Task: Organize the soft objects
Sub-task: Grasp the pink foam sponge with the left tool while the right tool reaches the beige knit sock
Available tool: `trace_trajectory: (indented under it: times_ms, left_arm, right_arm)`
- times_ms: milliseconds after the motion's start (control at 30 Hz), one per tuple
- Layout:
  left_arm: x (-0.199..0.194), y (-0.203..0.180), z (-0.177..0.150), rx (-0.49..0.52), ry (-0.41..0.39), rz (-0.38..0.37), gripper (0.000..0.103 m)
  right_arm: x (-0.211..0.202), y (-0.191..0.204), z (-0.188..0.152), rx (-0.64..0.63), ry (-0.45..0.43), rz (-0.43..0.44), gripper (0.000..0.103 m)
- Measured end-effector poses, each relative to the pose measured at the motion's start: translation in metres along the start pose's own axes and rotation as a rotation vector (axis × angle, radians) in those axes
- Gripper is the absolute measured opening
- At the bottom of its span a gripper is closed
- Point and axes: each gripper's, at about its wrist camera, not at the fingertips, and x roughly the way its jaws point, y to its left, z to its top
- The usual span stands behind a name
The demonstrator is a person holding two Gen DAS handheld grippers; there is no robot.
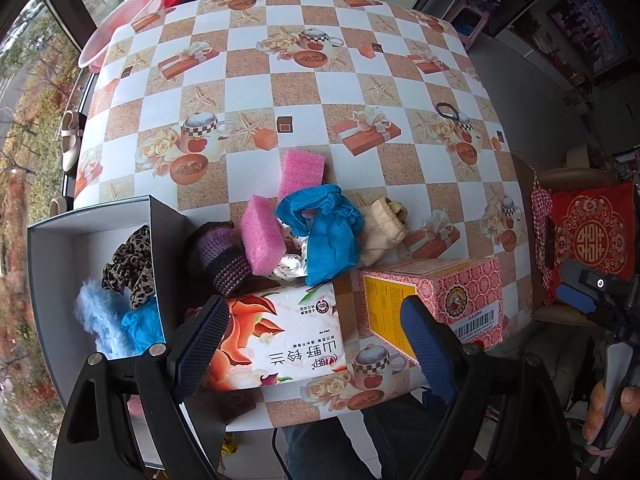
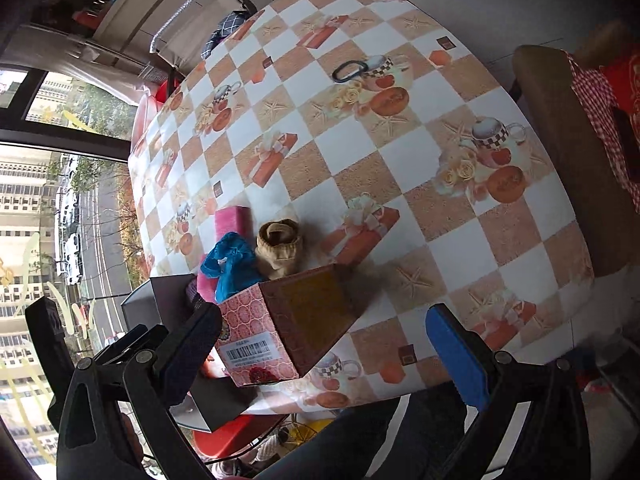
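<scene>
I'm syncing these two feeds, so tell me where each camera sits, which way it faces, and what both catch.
Left wrist: on the left hand-held gripper, aimed steeply down at the tissue pack and grey box; open fingers, person's legs and right-hand fingers show.
Right wrist: on the right hand-held gripper, angled down across the table; open fingers and legs show.
Shared: pink carton, blue cloth, hair tie.

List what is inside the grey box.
In the grey box: a leopard-print scrunchie, a fluffy light-blue item and blue crumpled material. Anything beneath them is hidden.
</scene>
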Motion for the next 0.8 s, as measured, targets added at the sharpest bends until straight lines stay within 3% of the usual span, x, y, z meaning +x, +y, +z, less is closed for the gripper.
trace_trajectory:
  times_ms: [467, 600, 800]
  left_arm:
    - [0.04, 0.023, 0.051, -0.123, 0.072, -0.012, 0.09]
    - [0.071, 0.02, 0.074, -0.09, 0.11, 0.051, 0.09]
    - [0.123, 0.025, 0.109, -0.125, 0.188, 0.099, 0.09]
  right_arm:
    - [0.025, -0.047, -0.004, 0.092, 0.064, 0.0, 0.103]
    - [0.028, -0.058, -0.003, 0.106, 0.076, -0.012, 0.103]
    - [0.034, -0.075, -0.007, 0.114, 0.098, -0.036, 0.103]
